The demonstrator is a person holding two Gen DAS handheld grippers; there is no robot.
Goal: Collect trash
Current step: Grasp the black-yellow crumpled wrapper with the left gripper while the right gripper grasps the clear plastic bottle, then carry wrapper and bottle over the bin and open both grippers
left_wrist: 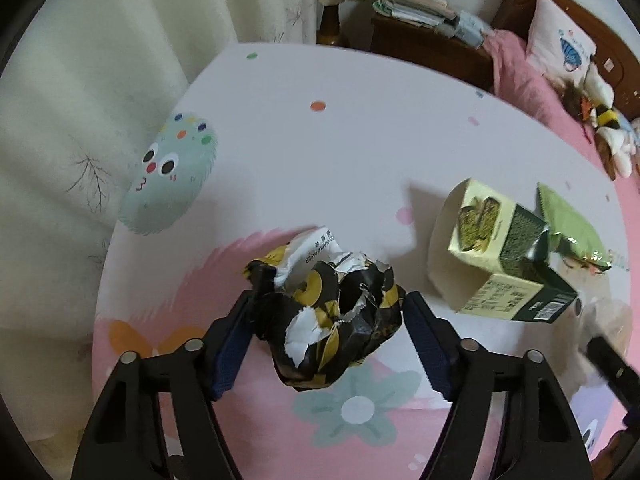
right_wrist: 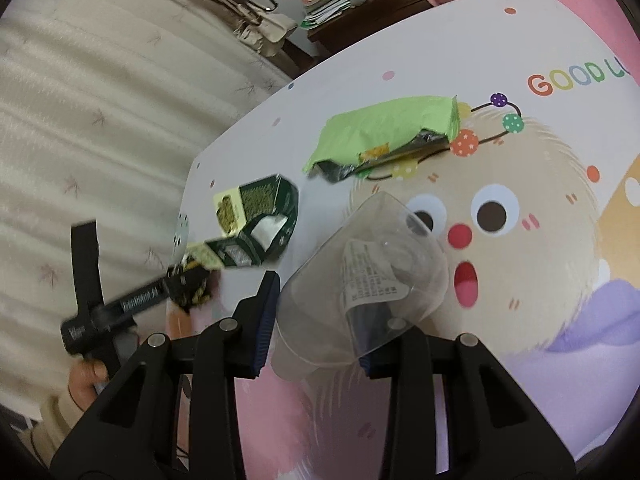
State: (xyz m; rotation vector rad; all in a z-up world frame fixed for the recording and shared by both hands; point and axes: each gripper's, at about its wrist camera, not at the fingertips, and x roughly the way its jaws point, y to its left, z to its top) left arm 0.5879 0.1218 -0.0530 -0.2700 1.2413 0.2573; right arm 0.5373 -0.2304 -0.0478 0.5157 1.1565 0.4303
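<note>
Left hand-held gripper [left_wrist: 330,312] clenches a crumpled black-and-yellow wrapper [left_wrist: 328,308]; right hand-held gripper [right_wrist: 316,320] grasps a clear plastic cup [right_wrist: 360,268]; beyond the cup, a green box [right_wrist: 260,220] and green packet [right_wrist: 384,132] lie uncollected on the surface [right_wrist: 500,40]; judging so, roughly half remains.

Crumpled glossy paper wrapper [left_wrist: 332,312], clear plastic cup [right_wrist: 360,276]

The right gripper [right_wrist: 316,320] occupies the lower centre of the frame, its jaws closed against a clear plastic cup [right_wrist: 360,276] that lies tilted and bears a printed label. Above the cup, a green snack wrapper [right_wrist: 384,132] and an opened dark green carton [right_wrist: 260,216] lie on the cartoon-printed table [right_wrist: 520,280]. At the left edge, the left gripper [right_wrist: 188,284] holds crumpled black-and-yellow paper [right_wrist: 196,294]; a hand [right_wrist: 86,380] grips its handle.
</note>
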